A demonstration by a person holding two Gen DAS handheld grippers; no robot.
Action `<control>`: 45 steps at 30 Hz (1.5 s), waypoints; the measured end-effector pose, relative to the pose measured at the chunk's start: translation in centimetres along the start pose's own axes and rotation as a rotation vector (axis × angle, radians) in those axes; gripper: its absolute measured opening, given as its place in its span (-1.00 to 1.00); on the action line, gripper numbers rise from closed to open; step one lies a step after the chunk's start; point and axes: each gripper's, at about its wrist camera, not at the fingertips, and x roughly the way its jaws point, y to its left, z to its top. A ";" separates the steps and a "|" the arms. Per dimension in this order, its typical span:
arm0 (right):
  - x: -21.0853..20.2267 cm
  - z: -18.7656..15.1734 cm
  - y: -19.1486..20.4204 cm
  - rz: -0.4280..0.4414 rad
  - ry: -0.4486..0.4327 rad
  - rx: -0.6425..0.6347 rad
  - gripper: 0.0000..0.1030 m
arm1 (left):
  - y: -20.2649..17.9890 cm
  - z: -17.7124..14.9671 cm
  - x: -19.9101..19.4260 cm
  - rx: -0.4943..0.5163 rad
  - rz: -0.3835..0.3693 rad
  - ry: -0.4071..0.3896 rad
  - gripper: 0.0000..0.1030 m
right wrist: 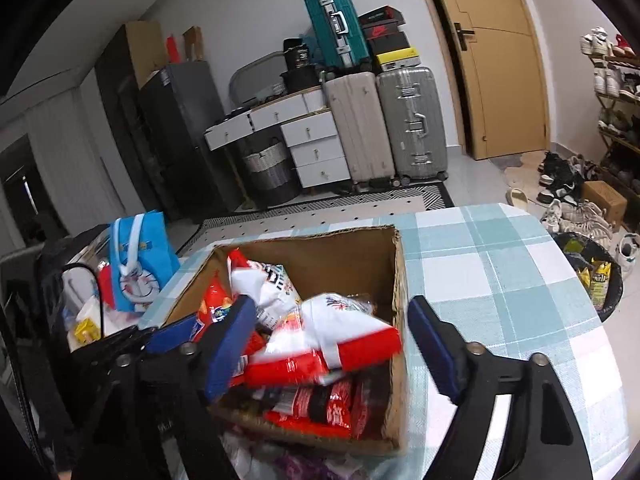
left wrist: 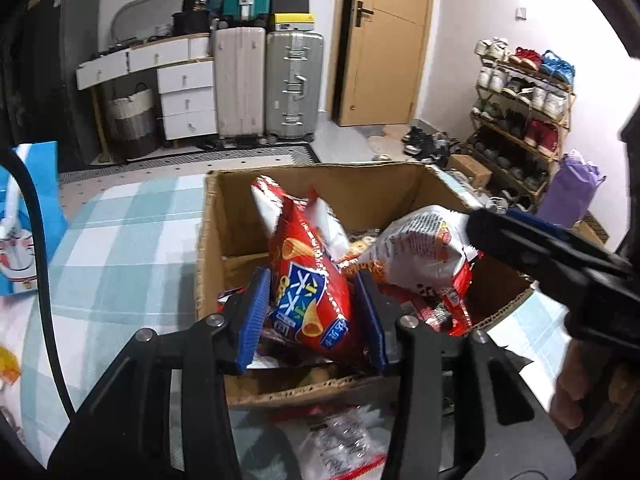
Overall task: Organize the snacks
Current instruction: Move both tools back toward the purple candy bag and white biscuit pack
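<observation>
1. Left claw (left wrist: 312, 312): its pads flank the red chip bag (left wrist: 308, 280), which stands upright in the box (left wrist: 212, 240); whether they press it I cannot tell.
2. Part fully and back out straight, so the bag isn't dragged.
3. Right claw (right wrist: 332, 344) gapes empty over the white-red pack (right wrist: 340, 340), also in the box.
4. The box sits on the checked worktop (right wrist: 500, 272); avoid nudging its wall.

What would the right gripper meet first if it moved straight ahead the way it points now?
Probably the white and red snack bag lying on top in the cardboard box. It sits between the open fingers of the right gripper, untouched by the pads. Depth is hard to judge.
</observation>
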 end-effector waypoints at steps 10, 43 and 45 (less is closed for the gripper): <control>-5.4 -3.0 -0.2 0.000 0.011 -0.077 0.99 | 1.2 -2.0 -6.1 -0.013 -0.049 -0.076 0.97; -5.8 -10.3 -0.8 -0.033 0.193 -0.032 0.99 | 4.1 -11.3 -11.0 -0.116 0.014 0.012 0.97; -5.4 -10.5 -0.8 -0.038 0.203 -0.030 0.99 | 4.0 -11.4 -11.0 -0.110 0.021 -0.001 0.97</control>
